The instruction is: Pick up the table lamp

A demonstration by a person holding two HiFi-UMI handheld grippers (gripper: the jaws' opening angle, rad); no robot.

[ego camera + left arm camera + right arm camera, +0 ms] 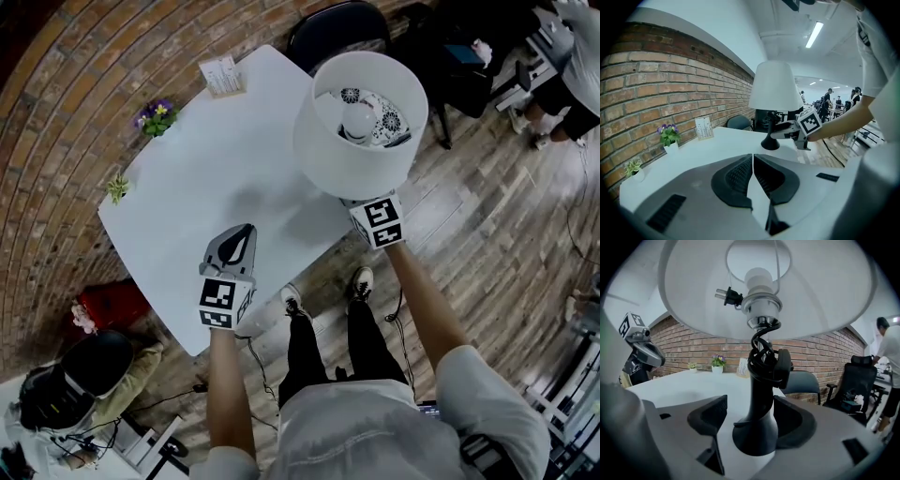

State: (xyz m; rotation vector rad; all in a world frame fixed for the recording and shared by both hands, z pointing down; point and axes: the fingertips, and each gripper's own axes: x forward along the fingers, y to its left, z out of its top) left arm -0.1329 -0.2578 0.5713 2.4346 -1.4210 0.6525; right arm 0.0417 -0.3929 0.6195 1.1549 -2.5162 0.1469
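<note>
Our left gripper (242,234) hangs over the table (206,159) at about 7 o'clock from the lamp. Its jaws are pressed together with nothing in them.

The lamp (361,122) stands at the table's 3 o'clock edge, and its base (769,143) seems to rest on the top.

Our right gripper (750,405) sits under the shade (825,291) on the lamp's 6 o'clock side, jaws parted with the stem (759,390) between them. A gap shows at the left jaw. The right one looks to be against the stem, though we can't be sure of contact. We judge the grasp lined up but not closed.

The stem is stiff, dark and smooth, probably a little slick, so we would grip low, just above the flare. The weight likely sits in the base, while the wide shade is light, easily dented and apt to sway. The bulb (758,280) is fragile. The cord (766,357) is wound round the stem, with its plug (729,297) hanging loose by the bulb, so we should lift upright and gently.
</note>
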